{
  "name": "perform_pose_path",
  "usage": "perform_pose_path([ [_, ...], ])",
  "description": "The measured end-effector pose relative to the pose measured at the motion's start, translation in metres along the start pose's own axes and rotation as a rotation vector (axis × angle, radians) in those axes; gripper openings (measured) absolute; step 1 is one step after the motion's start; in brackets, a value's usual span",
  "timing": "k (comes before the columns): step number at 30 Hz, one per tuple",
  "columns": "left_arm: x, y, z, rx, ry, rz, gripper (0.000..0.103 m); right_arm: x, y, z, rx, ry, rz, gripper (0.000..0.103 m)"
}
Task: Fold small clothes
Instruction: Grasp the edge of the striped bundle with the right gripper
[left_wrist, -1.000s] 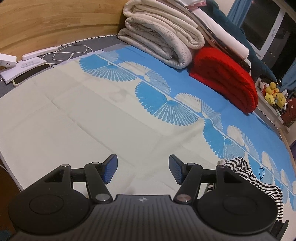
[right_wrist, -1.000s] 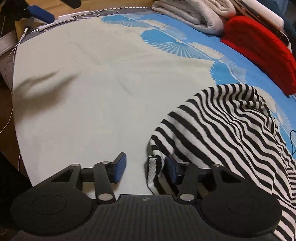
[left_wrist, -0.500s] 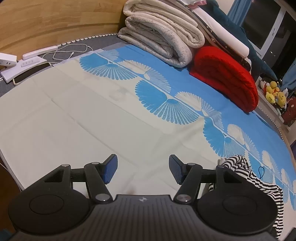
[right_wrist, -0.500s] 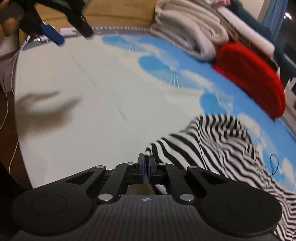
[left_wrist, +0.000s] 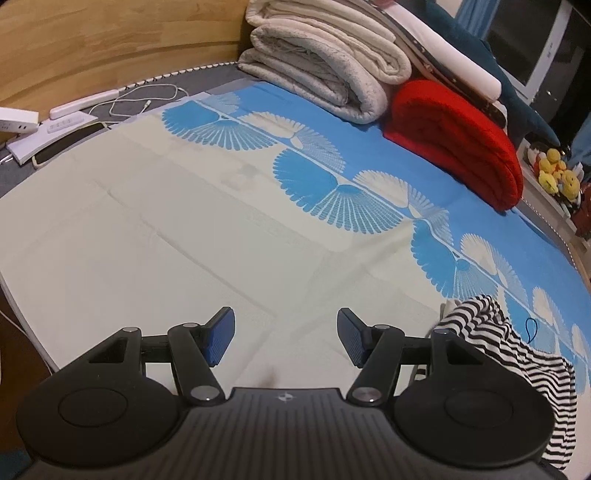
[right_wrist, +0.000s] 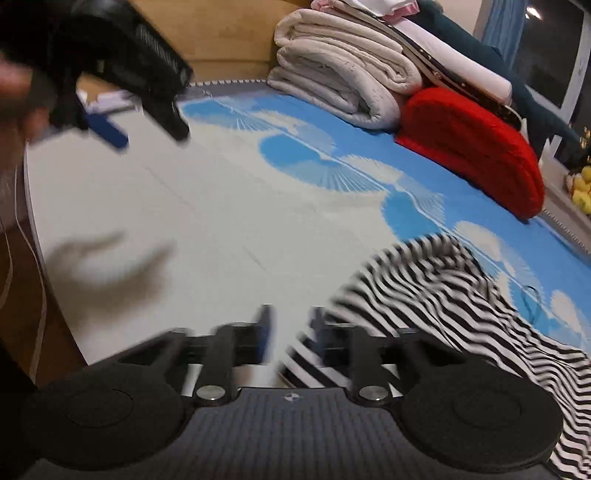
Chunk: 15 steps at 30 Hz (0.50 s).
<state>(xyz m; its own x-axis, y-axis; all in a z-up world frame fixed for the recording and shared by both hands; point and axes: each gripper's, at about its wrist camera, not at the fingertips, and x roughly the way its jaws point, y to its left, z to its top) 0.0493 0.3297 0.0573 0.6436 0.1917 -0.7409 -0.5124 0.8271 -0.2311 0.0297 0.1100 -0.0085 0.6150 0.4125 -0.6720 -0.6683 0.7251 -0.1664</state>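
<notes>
The right claw (right_wrist: 290, 338) is reopening over the striped garment's (right_wrist: 461, 295) lower-right edge, apparently regrasping, while the open left claw (left_wrist: 282, 341) is waiting empty.

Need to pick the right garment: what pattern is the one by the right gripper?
Black-and-white stripes on the striped garment; sharpest in the left wrist view.

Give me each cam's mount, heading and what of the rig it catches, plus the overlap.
Left wrist: on the left claw, tilted down across the bed sheet; its own open fingers show, nothing between them.
Right wrist: on the right claw, tilted down at the striped top; jaws just reopened, an edge of the top between them, blurred; the left claw and a hand show top left.
Shared: striped top, red blanket, rolled blankets.
</notes>
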Motion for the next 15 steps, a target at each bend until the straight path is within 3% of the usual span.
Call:
perform_pose_path([
  [6, 0.003, -0.007, 0.000, 0.015, 0.004, -0.010, 0.067, 0.017, -0.005, -0.032, -0.160, 0.042, 0.017, 0.040],
  [12, 0.010, -0.009, 0.002, 0.025, 0.016, -0.020, 0.067, 0.048, 0.009, -0.032, -0.349, 0.117, 0.049, 0.043],
  [15, 0.013, -0.005, 0.006, 0.015, 0.017, -0.026, 0.067, 0.058, 0.000, -0.023, -0.338, 0.118, 0.084, 0.045],
])
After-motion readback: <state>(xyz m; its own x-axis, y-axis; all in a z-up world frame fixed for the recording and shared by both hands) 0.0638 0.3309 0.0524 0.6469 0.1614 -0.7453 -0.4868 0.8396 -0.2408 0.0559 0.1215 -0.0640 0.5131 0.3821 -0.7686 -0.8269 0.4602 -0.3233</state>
